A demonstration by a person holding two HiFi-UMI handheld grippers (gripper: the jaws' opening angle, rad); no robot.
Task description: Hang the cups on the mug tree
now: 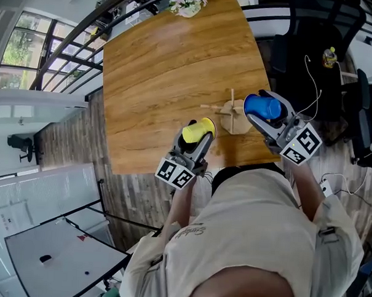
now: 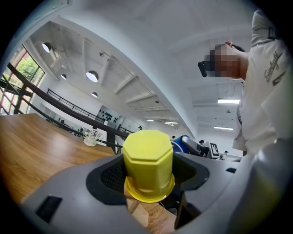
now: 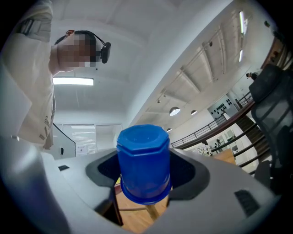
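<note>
Head view: The mug tree [image 1: 235, 119] stands on the near right part of the bench [image 1: 158, 70]. No cup hangs on any peg that shows. The left gripper [image 1: 195, 139] holds a yellow cup [image 1: 199, 128] above the near edge of the bench, left of the tree. The right gripper [image 1: 269, 114] holds a blue cup [image 1: 261, 106] just beside the tree on its right. Whether the blue cup touches a peg cannot be told here.

Left gripper view: The jaws are closed part-way onto the yellow cup, which sits between them with its base toward the camera. The handle is not visible. The blue cup shows just beyond it to the right.

Right gripper view: The jaws clamp the blue cup on both sides, base toward the camera. A wooden stem of the tree shows directly below the cup.

Assessment: Both cups are picked up and none is hung. Judged early in the task: the blue cup is nearer the tree and likely goes on first, and the yellow cup is also left to hang.
</note>
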